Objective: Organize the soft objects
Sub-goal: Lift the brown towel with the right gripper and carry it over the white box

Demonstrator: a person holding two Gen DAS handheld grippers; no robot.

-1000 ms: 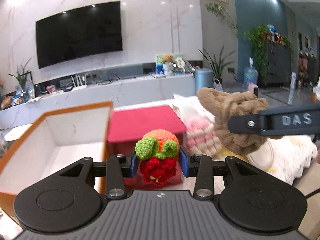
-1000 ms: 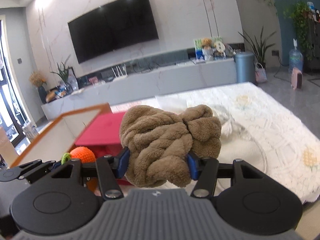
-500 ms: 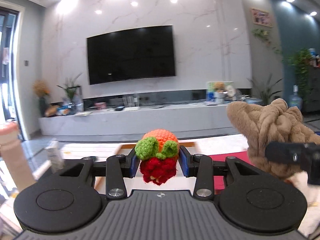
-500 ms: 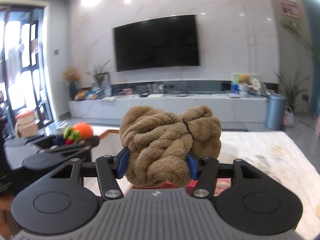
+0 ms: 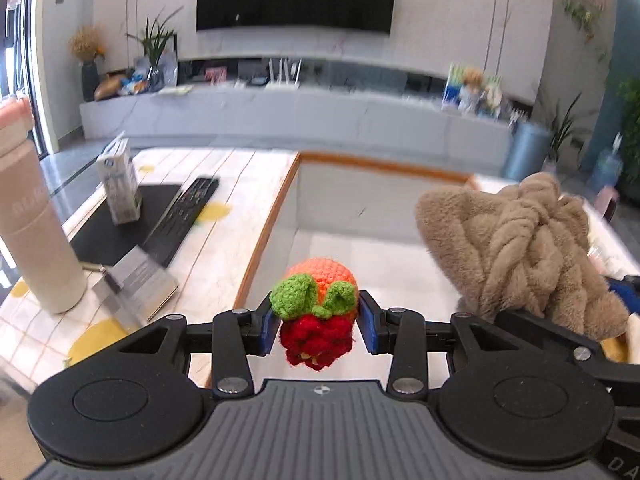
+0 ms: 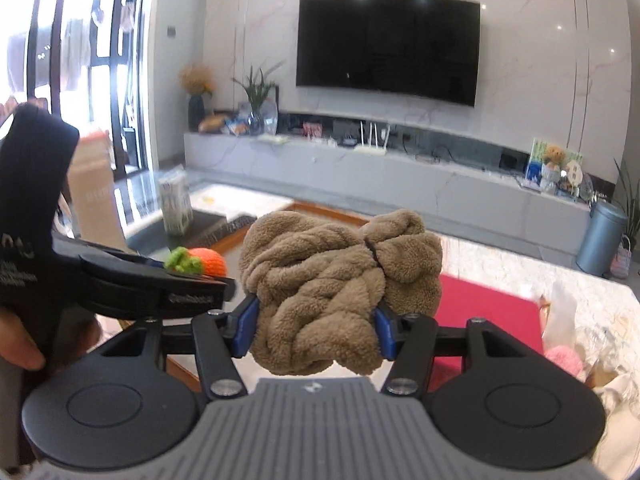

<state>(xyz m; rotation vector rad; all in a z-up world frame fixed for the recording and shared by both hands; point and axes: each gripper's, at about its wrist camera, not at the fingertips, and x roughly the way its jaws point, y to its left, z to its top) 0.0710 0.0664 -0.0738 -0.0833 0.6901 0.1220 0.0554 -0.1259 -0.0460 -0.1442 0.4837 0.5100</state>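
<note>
**Two soft items held over and beside the orange-rimmed box**

Landmark: open box (image 5: 276,216), orange rim, white inside, on a pale tiled table (image 5: 224,184).

1. Left gripper (image 5: 318,326). Blue pads clamped on a crocheted toy (image 5: 318,300): orange ball, green leaves, red knitted part hanging below. Held above the box's near left corner, over its white floor, clear of it. Seen from the right wrist view as an orange and green lump (image 6: 200,262) at the tip of the black tool, left of the brown bundle.

2. Right gripper (image 6: 316,330). Blue pads pressed into both sides of a brown fleece bundle (image 6: 340,284), twisted and plaited, bulging well above and below the pads. Carried at the box's right side, just right of the crocheted toy; same bundle at right edge of left wrist view (image 5: 528,252).

3. Left of the box, on the table: black mat (image 5: 120,232), small carton (image 5: 120,184) upright on it, remote control (image 5: 184,216) just beside, tall beige flask (image 5: 36,216) nearer the edge.

4. Right of the box: red lid (image 6: 488,316) lying flat, pink soft item (image 6: 564,360) beyond it, partly hidden.

5. Far behind the box: wall television (image 6: 388,48), long grey cabinet (image 6: 360,176).
</note>
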